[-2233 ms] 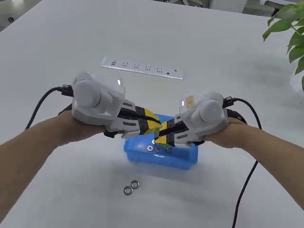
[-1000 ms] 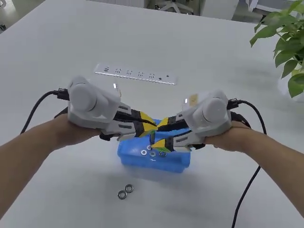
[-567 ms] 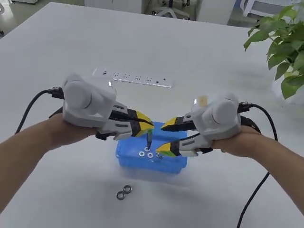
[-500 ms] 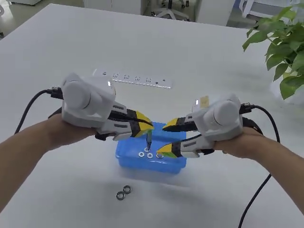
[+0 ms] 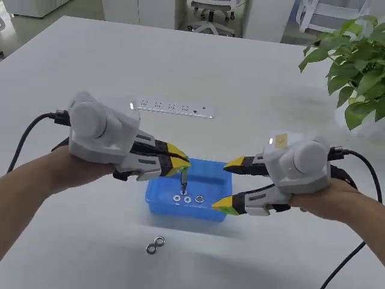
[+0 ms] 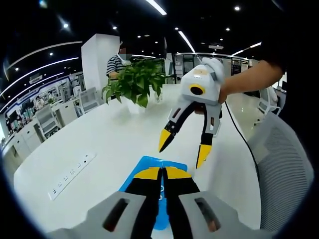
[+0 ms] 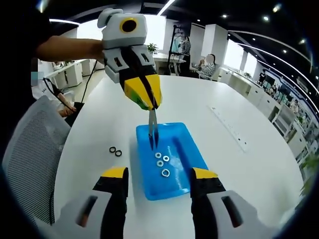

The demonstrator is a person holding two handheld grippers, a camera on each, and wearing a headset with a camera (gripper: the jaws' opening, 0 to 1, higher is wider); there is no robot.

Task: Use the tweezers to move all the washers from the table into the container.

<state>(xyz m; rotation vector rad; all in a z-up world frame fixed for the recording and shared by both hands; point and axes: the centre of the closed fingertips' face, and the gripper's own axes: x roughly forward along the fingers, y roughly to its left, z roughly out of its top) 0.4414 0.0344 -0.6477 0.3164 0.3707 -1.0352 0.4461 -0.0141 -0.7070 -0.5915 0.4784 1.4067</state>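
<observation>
My left gripper [image 5: 182,164] is shut on the tweezers [image 5: 183,179], which hang point-down over the blue container [image 5: 180,211]. Three washers [image 5: 187,198] lie in a row inside it. Two more washers [image 5: 154,245] rest on the table in front of the container. My right gripper [image 5: 226,184] stands open at the container's right end, holding nothing. In the right gripper view the tweezers [image 7: 152,124] dangle from the left gripper [image 7: 149,104] above the container [image 7: 184,149], between the right gripper's [image 7: 159,175] spread jaws. The left gripper view has its own jaws [image 6: 162,172] pressed together, facing the right gripper [image 6: 183,152].
A white power strip [image 5: 168,108] lies on the table beyond the container. A potted plant [image 5: 352,66] stands at the right edge. A mesh chair [image 7: 25,159] sits by the table's near side. Cables trail from both grippers.
My right gripper has drawn back to the right, away from the left gripper, and its jaws have spread. The left gripper keeps the tweezers over the container. The washers stay put.
</observation>
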